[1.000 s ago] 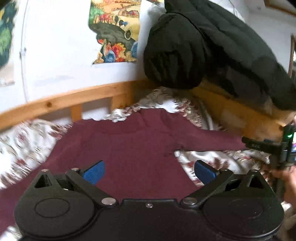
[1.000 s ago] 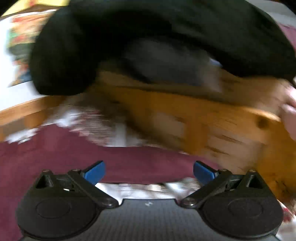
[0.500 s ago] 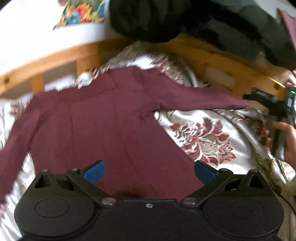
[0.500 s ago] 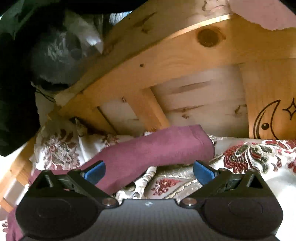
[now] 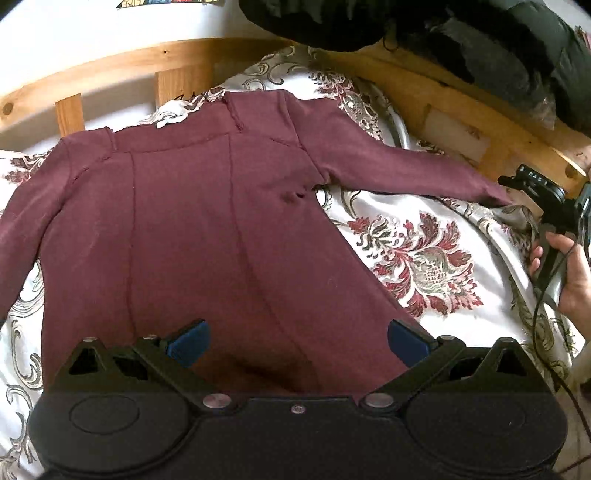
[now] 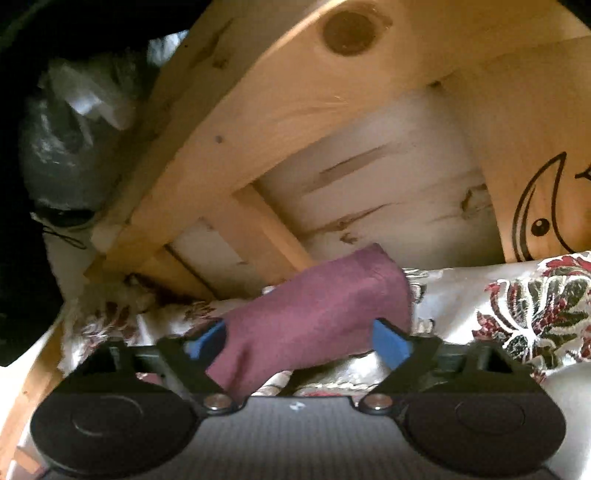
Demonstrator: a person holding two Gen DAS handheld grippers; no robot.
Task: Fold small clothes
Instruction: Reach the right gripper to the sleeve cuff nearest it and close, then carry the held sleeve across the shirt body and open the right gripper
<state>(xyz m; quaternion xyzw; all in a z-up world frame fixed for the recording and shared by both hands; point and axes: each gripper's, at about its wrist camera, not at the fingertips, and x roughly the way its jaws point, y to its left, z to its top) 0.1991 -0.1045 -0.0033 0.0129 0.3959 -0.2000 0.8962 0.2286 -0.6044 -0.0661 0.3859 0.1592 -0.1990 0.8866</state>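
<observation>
Left hand-held gripper [image 5: 297, 338] open, blue pads [image 5: 186, 339] wide apart, hovering over lower hem of maroon top [image 5: 207, 229]. Top spread flat on bed cover [image 5: 424, 254], a white satin sheet with red and grey flower pattern; neckline toward wooden bed frame [image 5: 110, 77], body seams running down toward camera, one sleeve [image 5: 399, 170] stretched out straight to the right, other sleeve trailing off the left edge of view. Small pucker in fabric below the right armpit. Right hand-held gripper [image 5: 535, 192] seen at far right of left view, held by right hand [image 5: 565, 266], tip near the sleeve cuff; cable hanging below the hand. Black jacket [image 5: 461, 44] draped over frame at upper right; edge of a colourful poster [image 5: 170, 3] on white wall at top. From right wrist view: right hand-held gripper [image 6: 299, 341] open, pads [image 6: 391, 341] set either side of the sleeve [image 6: 317, 317], left pad touching or just beside the cloth, right pad close against it, not pinched shut. Cuff end lying on bed cover [image 6: 517, 314] just before the frame [image 6: 277, 110]. Wooden slats and panel rising behind, a knot high up, a black crescent-moon drawing [image 6: 535, 221] on the panel at right. Crumpled grey plastic [image 6: 66, 147] and dark cloth at upper left. Slight blur across this view.
</observation>
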